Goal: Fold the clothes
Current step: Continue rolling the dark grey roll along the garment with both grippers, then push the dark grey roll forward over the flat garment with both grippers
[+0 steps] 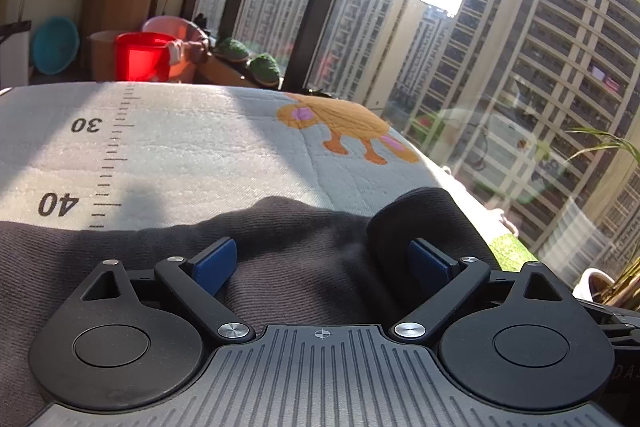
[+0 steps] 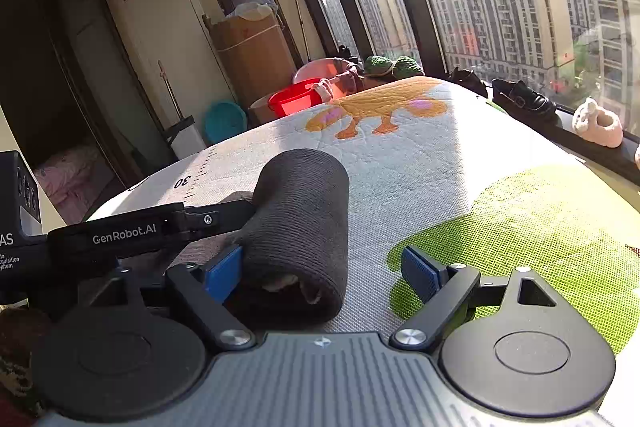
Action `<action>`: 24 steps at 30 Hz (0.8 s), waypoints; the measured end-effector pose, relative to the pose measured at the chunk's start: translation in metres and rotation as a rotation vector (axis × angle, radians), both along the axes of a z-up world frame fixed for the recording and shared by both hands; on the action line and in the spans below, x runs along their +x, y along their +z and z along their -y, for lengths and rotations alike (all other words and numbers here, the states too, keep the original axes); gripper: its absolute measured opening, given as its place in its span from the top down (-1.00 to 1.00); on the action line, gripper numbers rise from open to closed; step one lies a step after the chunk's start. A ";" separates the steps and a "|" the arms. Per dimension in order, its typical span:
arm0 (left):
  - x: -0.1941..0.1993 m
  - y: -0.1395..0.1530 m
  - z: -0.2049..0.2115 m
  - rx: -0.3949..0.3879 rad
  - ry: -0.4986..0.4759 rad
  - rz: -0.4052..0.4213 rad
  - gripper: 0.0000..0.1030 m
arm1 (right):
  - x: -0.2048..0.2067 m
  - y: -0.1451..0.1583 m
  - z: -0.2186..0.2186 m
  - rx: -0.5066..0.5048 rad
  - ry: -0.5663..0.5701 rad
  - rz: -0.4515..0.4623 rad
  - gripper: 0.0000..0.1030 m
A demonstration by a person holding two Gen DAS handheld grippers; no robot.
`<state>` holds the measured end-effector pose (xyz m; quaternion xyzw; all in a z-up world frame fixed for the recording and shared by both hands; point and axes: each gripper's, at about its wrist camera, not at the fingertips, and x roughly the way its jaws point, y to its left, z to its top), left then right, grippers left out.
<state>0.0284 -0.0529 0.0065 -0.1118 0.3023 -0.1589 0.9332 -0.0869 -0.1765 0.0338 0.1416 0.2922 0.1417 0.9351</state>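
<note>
Garment (image 1: 280,267), dark grey, lies on patterned mat (image 1: 200,147), one end rolled. We see left gripper (image 1: 320,263) and right gripper (image 2: 324,273) both wide apart, gripping nothing. We judge folding partly done.

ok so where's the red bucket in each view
Left wrist: the red bucket sits upper left, beyond the far edge of the mat, right of the teal basin.
Right wrist: the red bucket shows at upper centre, just past the mat's far edge, right of the teal basin.
Shared landmark: the orange animal print on the mat, to the bucket's right in both views.
</note>
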 end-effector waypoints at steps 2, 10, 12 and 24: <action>0.000 0.000 0.000 -0.003 0.000 0.000 -0.87 | 0.001 0.000 0.000 0.003 -0.003 -0.002 -0.68; 0.000 0.000 -0.002 -0.015 -0.004 -0.001 -0.88 | 0.000 -0.002 0.005 0.034 -0.021 0.016 -0.70; 0.000 0.000 -0.002 -0.014 -0.005 -0.001 -0.89 | 0.000 -0.002 0.006 0.037 -0.025 0.019 -0.71; 0.000 0.001 -0.003 -0.015 -0.007 -0.001 -0.90 | -0.003 0.003 0.007 0.023 -0.056 0.026 -0.70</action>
